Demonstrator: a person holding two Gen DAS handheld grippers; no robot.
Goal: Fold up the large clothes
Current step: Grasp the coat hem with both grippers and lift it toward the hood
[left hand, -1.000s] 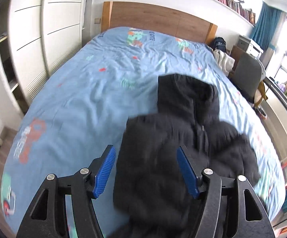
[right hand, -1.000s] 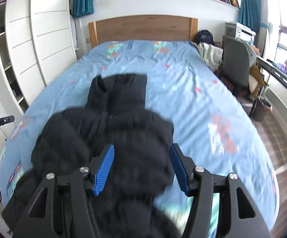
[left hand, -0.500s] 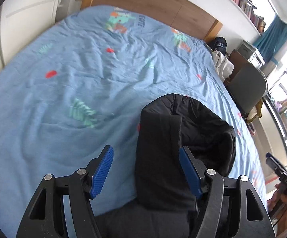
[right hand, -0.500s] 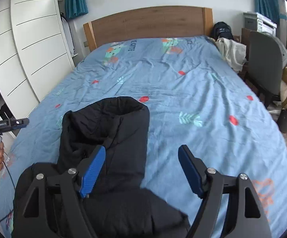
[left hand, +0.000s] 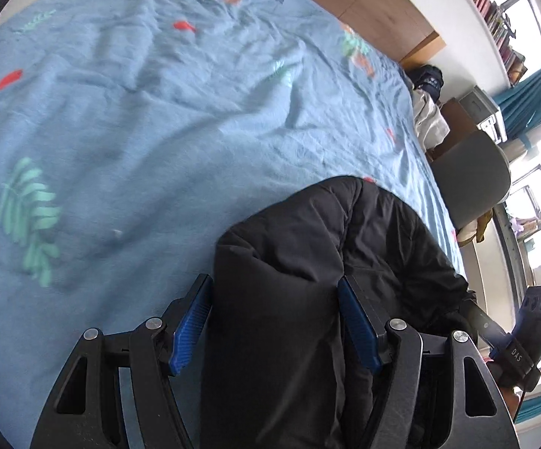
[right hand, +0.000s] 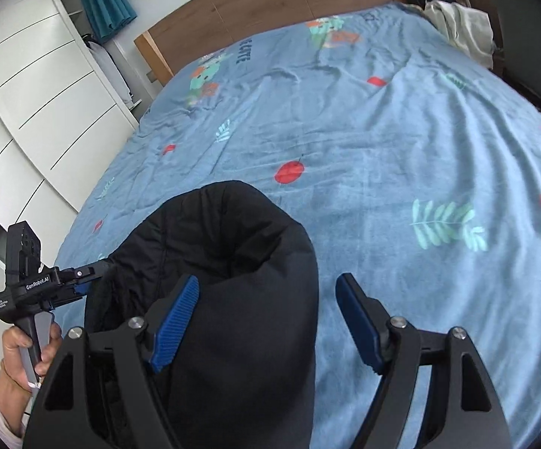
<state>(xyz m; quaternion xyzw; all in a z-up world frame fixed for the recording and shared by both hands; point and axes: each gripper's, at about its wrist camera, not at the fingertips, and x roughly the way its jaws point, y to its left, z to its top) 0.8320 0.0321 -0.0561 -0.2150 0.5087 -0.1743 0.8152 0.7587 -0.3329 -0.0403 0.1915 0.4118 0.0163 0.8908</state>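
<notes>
Two handheld grippers hang over a black hooded jacket (left hand: 308,262) on a blue printed bedspread (left hand: 139,112), and you point both down at the bed. Your left gripper (left hand: 274,321) straddles a fold of the jacket: the dark fabric fills the gap between its blue pads (left hand: 192,321), and its jaws have just been closing a little, yet you cannot tell from this view whether the pads press on the cloth or merely flank it. Your right gripper (right hand: 266,321) stands spread, its jaws having just been opening; its left pad (right hand: 175,321) lies over the jacket's hood edge, while its right pad hangs over bare bedspread, with the cloth reaching only partway across the gap. In the right wrist view the jacket (right hand: 214,280) lies bunched near the lower left of the bed, hood opening toward the wooden headboard (right hand: 270,11), and your left hand (right hand: 27,351) grips the other tool's handle just beside the garment. The bedspread (right hand: 382,149) shows red dots, green fern leaves and cartoon prints. White wardrobe doors (right hand: 38,104) line one side of the bed. On the other side stand a grey chair (left hand: 472,172) and a pile of pale cloth (left hand: 427,119). A teal curtain (right hand: 106,0) hangs beside the headboard.
</notes>
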